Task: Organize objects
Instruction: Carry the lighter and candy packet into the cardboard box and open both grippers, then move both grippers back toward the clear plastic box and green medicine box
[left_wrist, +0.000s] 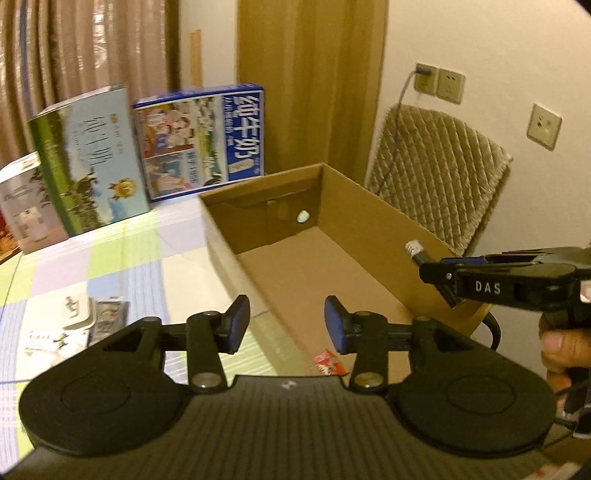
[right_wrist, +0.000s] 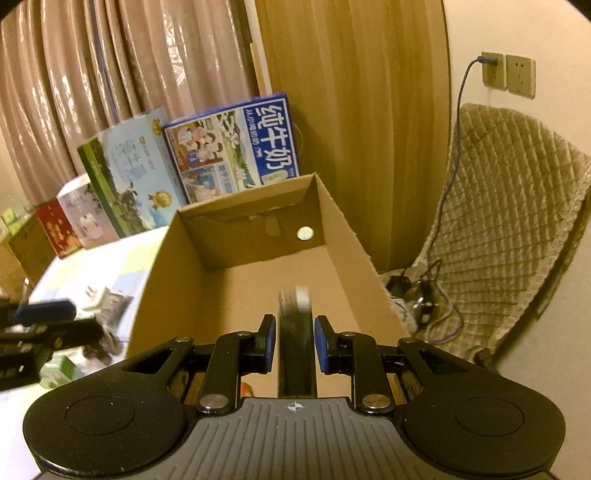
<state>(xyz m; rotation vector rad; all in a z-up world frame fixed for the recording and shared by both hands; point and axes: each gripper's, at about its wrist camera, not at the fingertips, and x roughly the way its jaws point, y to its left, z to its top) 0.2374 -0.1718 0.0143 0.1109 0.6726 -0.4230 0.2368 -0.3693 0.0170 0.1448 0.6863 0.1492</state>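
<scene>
An open cardboard box (left_wrist: 369, 229) (right_wrist: 207, 258) stands on the table. My right gripper (right_wrist: 294, 341) is over the box's near end and is shut on a thin dark object with a pale tip (right_wrist: 295, 325), which sticks forward and looks blurred. In the left wrist view the right gripper (left_wrist: 436, 271) reaches in from the right above the box's right wall, with the object's pale tip (left_wrist: 413, 246) beyond it. My left gripper (left_wrist: 287, 325) is open and empty above the box's near left corner. A red wrapper (left_wrist: 328, 362) lies inside the box.
Small packets and a white plug (left_wrist: 79, 317) lie on the chequered tablecloth (left_wrist: 129, 266) left of the box. Milk cartons (left_wrist: 201, 142) (right_wrist: 232, 147) stand along the back. A padded chair (left_wrist: 436, 166) (right_wrist: 509, 229) with cables stands right of the table.
</scene>
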